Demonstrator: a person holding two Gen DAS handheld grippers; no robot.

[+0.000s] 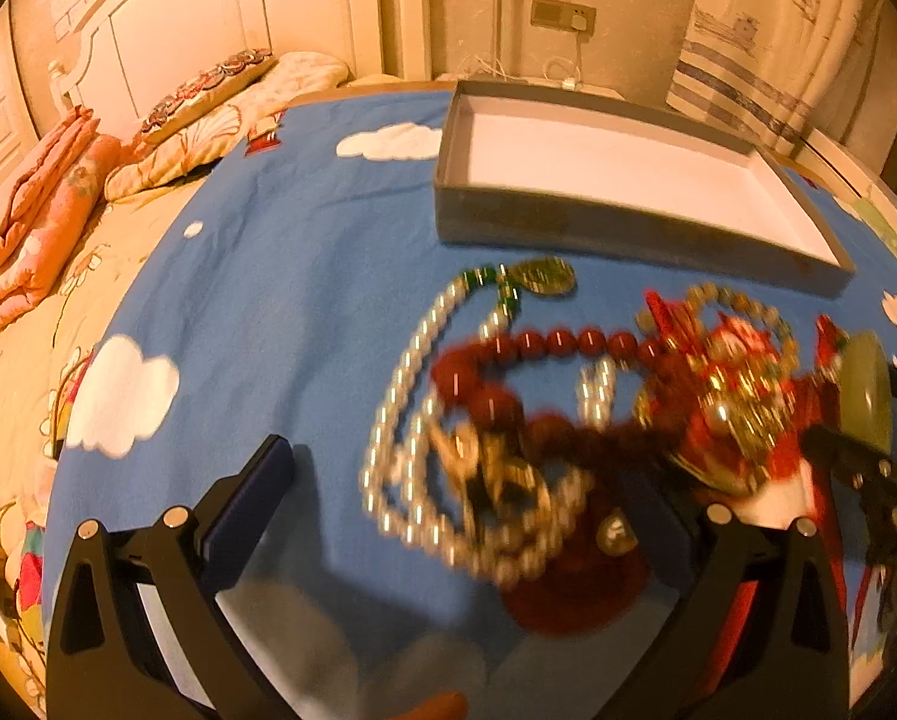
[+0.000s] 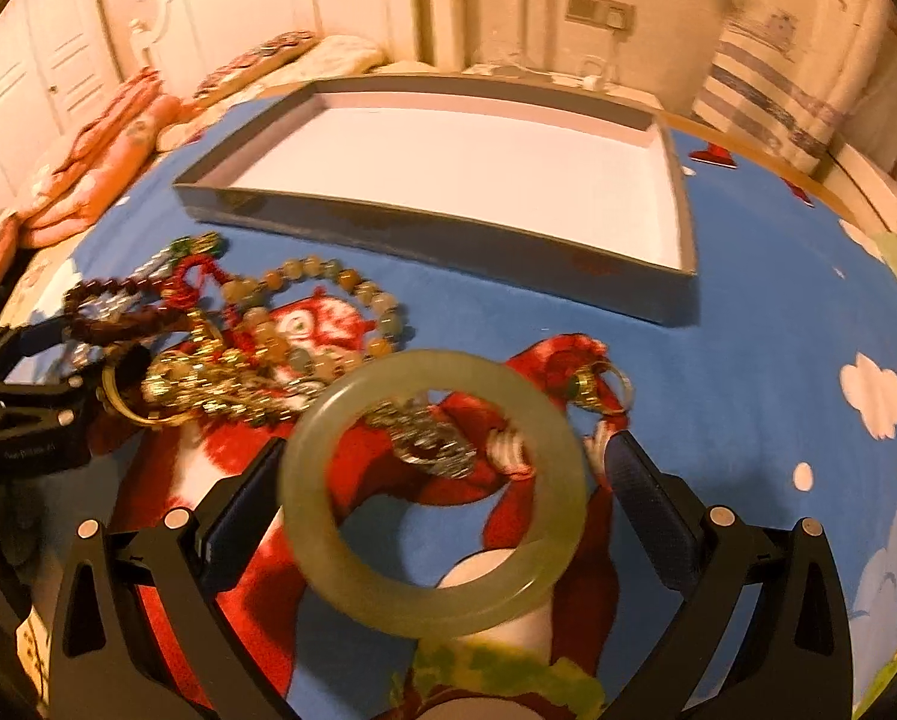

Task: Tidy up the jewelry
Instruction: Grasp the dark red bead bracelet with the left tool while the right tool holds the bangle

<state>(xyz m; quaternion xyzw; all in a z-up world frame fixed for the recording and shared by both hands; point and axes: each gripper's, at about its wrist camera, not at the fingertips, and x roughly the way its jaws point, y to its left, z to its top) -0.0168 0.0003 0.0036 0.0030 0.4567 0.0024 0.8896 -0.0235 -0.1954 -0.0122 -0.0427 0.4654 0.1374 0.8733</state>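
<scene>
Jade bangle in our right tongs [image 2: 442, 504]; jewelry heap loose on the bed.

Our right tongs stand wide, and the green bangle [image 2: 433, 495] sits between the fingers, blurred; we cannot tell whether both pads touch it. Our left tongs [image 1: 466, 516] are spread wide over the pearl strand [image 1: 400, 408] and red beads [image 1: 544, 342], gripping nothing. The grey box [image 2: 424, 234] lies empty beyond the heap on the blue bedspread [image 1: 280, 300].
</scene>
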